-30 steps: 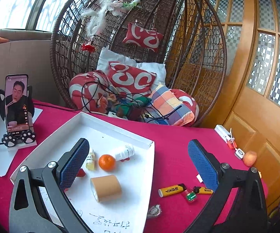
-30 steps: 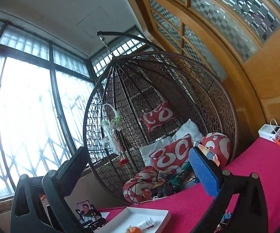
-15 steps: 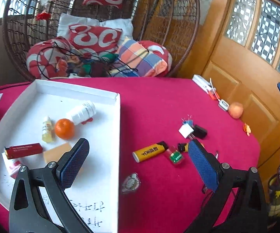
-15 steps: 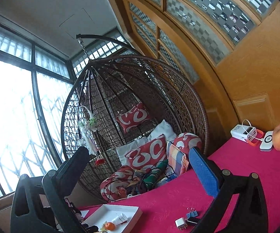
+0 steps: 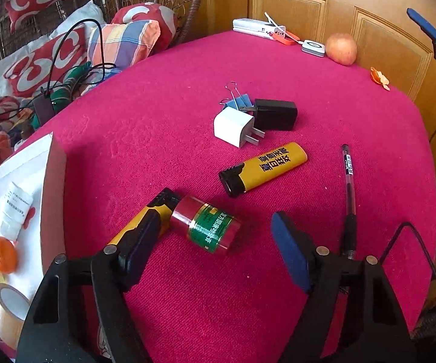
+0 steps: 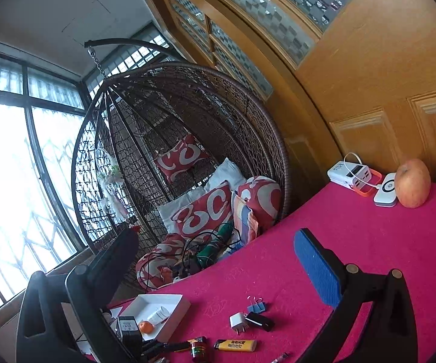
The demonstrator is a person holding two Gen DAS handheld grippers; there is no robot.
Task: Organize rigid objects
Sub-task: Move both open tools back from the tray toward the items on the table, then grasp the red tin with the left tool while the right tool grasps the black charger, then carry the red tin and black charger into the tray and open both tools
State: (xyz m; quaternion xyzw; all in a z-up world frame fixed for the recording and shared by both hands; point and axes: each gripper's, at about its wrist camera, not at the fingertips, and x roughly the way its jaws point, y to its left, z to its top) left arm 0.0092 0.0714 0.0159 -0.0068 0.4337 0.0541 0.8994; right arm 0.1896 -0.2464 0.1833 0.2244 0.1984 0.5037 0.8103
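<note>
Left gripper (image 5: 218, 248) closing, pads not yet pressing, around the jar (image 5: 207, 225) lying on its side on the red table (image 5: 157, 127). Just left of the jar: a yellow lighter (image 5: 140, 227) under the left finger. Beyond the jar: second lighter (image 5: 263, 169), then white plug (image 5: 233, 127). Left of the jar: white tray (image 5: 21, 163). Right gripper (image 6: 218, 275) standing open, gripping nothing, pointing level over the table.

Bare red cloth (image 5: 163, 115) left of centre, chargers (image 5: 236, 127), lighter (image 5: 263, 166), pen (image 5: 347, 175) crowding right, tray wall (image 5: 53, 199) probably blocking left.
</note>
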